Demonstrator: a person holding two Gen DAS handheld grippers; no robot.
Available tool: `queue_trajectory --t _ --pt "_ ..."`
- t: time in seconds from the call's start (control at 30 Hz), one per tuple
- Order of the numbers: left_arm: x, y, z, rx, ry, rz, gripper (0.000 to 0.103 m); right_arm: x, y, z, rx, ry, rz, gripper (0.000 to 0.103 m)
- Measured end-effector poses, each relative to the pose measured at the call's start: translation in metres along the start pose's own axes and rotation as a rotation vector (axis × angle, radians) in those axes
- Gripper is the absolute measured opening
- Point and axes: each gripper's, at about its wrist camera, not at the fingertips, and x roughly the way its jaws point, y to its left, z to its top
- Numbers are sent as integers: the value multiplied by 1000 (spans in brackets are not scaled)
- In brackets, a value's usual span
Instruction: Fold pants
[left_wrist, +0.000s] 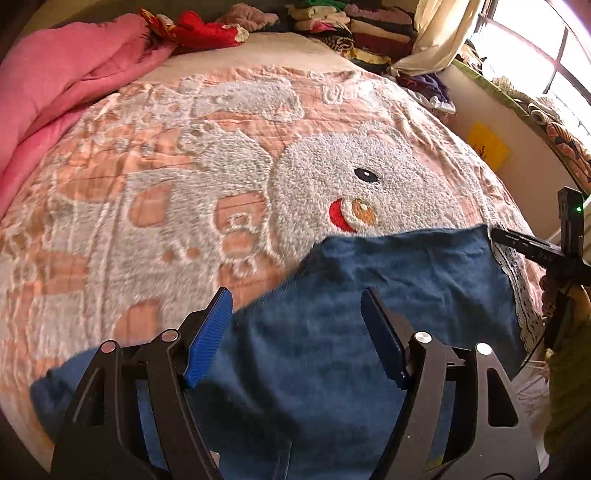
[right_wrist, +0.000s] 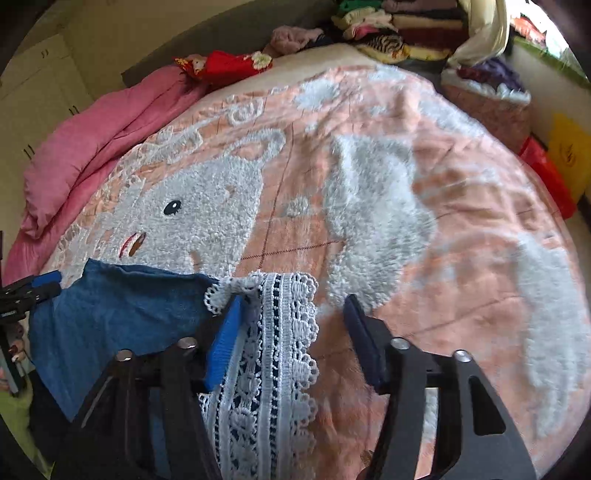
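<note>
Blue pants (left_wrist: 369, 295) with a white lace hem (right_wrist: 273, 350) lie on the near part of the bed. My left gripper (left_wrist: 297, 306) hovers open above the blue cloth, holding nothing. My right gripper (right_wrist: 293, 314) is open over the lace hem, its left pad (right_wrist: 225, 343) at the seam between lace and blue cloth. The right gripper also shows at the right edge of the left wrist view (left_wrist: 535, 247), by the pants' far corner. The left gripper shows at the left edge of the right wrist view (right_wrist: 33, 288).
The bed has a peach blanket with a fluffy white rabbit pattern (left_wrist: 351, 177). A pink duvet (left_wrist: 55, 85) is bunched along the left. Red cloth (left_wrist: 207, 29) and stacked folded clothes (left_wrist: 354, 26) lie at the back. A window (left_wrist: 535, 55) is at right.
</note>
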Motion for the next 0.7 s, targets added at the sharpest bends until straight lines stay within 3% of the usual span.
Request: queue_trajectory --t 0.37,0.43,0.47,0.5,0.53,0.7 --pt "50 -2 8 -63 64 -19 69 4 4 -9 -33 -6 89 24" --pt "51 -6 6 -54 61 -11 45 -2 7 -11 -39 -20 87 20" --pt "50 -10 6 -48 59 -20 40 -5 9 -11 -38 -30 88 18" --pt "50 -11 6 -46 60 -32 18 -10 10 -10 -40 -45 89 18" --pt "48 -13 6 -48 68 -76 6 -16 12 -9 -46 -63 88 17" --pt "29 -21 15 -23 9 -26 6 -39 35 6 -153 -143 37 16"
